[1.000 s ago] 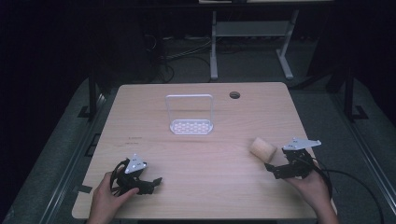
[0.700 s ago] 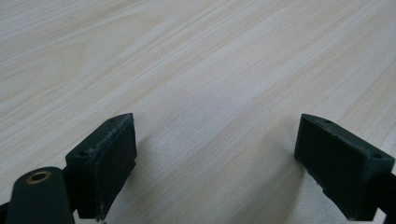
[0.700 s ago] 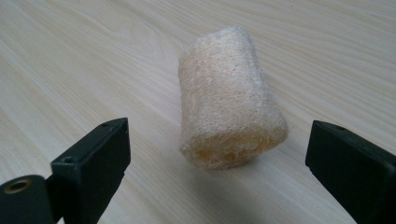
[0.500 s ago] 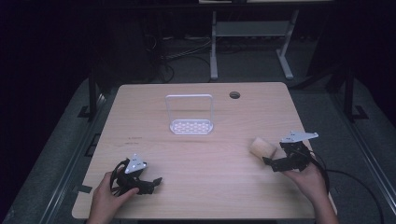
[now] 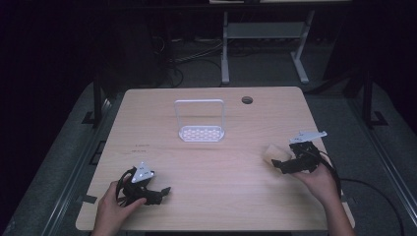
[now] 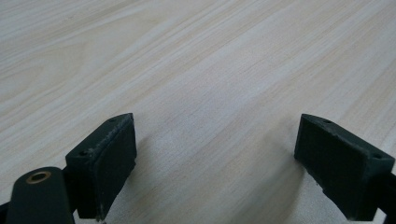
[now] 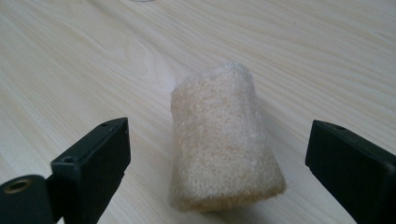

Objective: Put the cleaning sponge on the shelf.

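Presently, item one: a loofah sponge [image 7: 224,140], tan, fibrous, roughly cylindrical, lying on its side on the wooden table [image 5: 211,162] toward the right edge, apart from the white wire rack [image 5: 200,123] standing mid-table; item two: the right gripper [image 5: 279,162], jaws spread wide and empty, the sponge lying between them in the right gripper view but touched by neither; item three: the left gripper [image 5: 164,191], likewise released, holding nothing, low over bare wood near the front left corner. Hazards, as judged: the sponge is light and round, so a jaw meeting it off-centre would likely roll or nudge it aside rather than seat it; the fibre is springy, so a weak closure may let it slip out, a hard one crush it; the near end sits close to the jaws, so a shallow grasp could pinch only the rim and lose it on lifting.
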{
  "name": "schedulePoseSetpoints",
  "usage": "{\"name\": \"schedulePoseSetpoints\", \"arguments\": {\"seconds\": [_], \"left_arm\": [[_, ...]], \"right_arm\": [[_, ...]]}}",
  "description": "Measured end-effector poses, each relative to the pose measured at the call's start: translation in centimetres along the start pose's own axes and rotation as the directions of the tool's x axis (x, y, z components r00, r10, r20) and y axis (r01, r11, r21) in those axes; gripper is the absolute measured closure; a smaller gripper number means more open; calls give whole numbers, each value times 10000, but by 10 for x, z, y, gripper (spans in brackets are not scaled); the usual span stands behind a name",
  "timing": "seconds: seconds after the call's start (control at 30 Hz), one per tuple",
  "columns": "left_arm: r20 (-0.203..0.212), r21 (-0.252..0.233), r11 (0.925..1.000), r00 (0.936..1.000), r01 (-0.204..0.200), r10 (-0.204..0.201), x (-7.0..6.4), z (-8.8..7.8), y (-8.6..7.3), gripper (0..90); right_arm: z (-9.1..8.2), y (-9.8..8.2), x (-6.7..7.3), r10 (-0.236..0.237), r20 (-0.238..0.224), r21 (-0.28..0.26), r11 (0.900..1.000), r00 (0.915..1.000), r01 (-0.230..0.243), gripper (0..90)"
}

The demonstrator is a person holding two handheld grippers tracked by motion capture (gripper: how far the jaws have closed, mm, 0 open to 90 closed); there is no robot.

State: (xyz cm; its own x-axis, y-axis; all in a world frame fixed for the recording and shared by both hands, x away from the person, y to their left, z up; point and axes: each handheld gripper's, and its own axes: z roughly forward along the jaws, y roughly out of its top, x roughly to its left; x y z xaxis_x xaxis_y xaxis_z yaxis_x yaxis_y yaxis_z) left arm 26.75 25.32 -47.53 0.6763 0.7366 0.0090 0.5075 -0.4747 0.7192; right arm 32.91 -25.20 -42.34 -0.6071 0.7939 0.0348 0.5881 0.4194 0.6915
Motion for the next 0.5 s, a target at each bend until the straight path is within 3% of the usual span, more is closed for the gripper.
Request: {"name": "schedulePoseSetpoints", "arguments": {"seconds": [0.5], "left_arm": [[1,-1,10000,10000,3,-3,0,0,0,121]], "right_arm": [[25,2,-6,178,-184,534,9984,9997,-168,72]]}}
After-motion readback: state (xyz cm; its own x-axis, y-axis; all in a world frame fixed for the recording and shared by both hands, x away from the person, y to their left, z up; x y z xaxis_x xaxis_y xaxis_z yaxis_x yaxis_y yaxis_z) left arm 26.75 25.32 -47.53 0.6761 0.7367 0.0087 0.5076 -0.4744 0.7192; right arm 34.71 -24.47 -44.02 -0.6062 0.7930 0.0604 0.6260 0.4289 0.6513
